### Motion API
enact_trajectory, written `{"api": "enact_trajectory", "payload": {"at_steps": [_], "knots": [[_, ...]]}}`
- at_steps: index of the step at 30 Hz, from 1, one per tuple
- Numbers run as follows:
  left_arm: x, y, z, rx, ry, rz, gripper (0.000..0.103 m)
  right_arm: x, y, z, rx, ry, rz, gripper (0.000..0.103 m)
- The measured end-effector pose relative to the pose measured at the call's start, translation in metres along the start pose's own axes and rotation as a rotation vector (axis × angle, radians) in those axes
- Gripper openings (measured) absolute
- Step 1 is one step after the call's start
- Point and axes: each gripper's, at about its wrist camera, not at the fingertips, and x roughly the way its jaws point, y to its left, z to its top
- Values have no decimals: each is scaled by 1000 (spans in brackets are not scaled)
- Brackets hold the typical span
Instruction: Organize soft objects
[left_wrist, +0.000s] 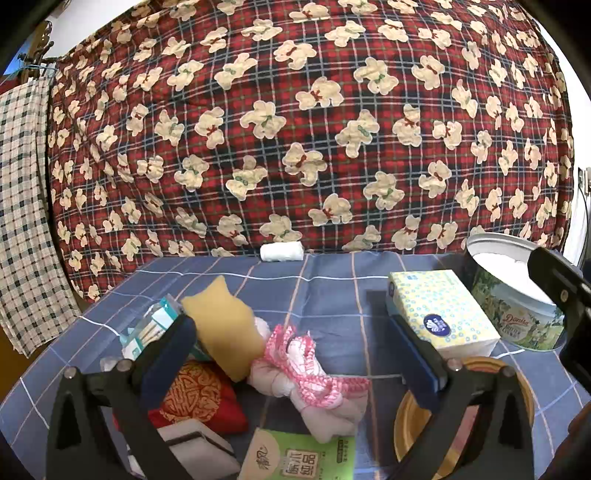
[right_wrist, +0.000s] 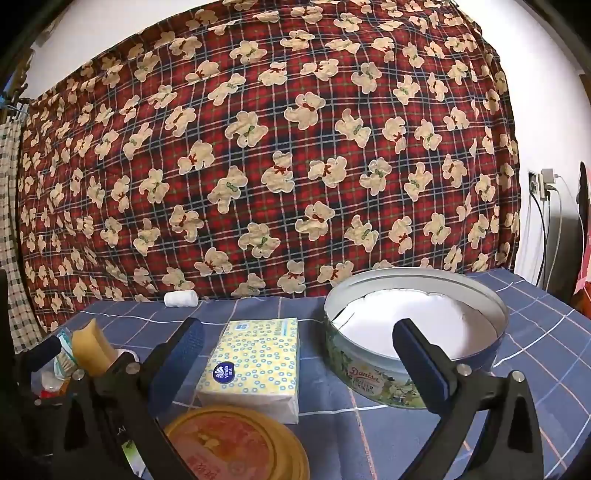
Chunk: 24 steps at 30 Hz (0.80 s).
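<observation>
Blue checked tablecloth over the table, bear-print plaid quilt hung behind it.

Round cookie tin, lid off, white liner inside, at the right side. It lies dead ahead of the right gripper, whose fingers are spread wide with nothing between them. Likely the bin for the soft things, judging by the task.

Tissue pack, yellow with blue rings, lies just left of the tin, long axis running away from the camera.

Soft pile sits left of centre: pink doll in checked frill, yellow cushion leaning over it, red patterned pouch below.

Left gripper is spread wide, empty, and brackets the doll. Doll's long axis appears to run diagonally, near-right to far-left, though the fisheye warps it. Left hand is clearly nearer; tin lies to its right.

Small white roll at the far table edge, well apart from both.
</observation>
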Motion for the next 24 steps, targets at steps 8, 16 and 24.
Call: {"api": "enact_trajectory", "payload": {"at_steps": [8, 16, 24], "knots": [[1, -2, -1, 8, 1, -2, 103, 0, 0, -1, 2, 2, 1, 103], [0, -1, -2, 10, 1, -4, 103, -3, 2, -4, 2, 6, 13, 103], [1, 2, -3, 3, 4, 8, 103, -4, 5, 1, 3, -2, 18, 103]]}}
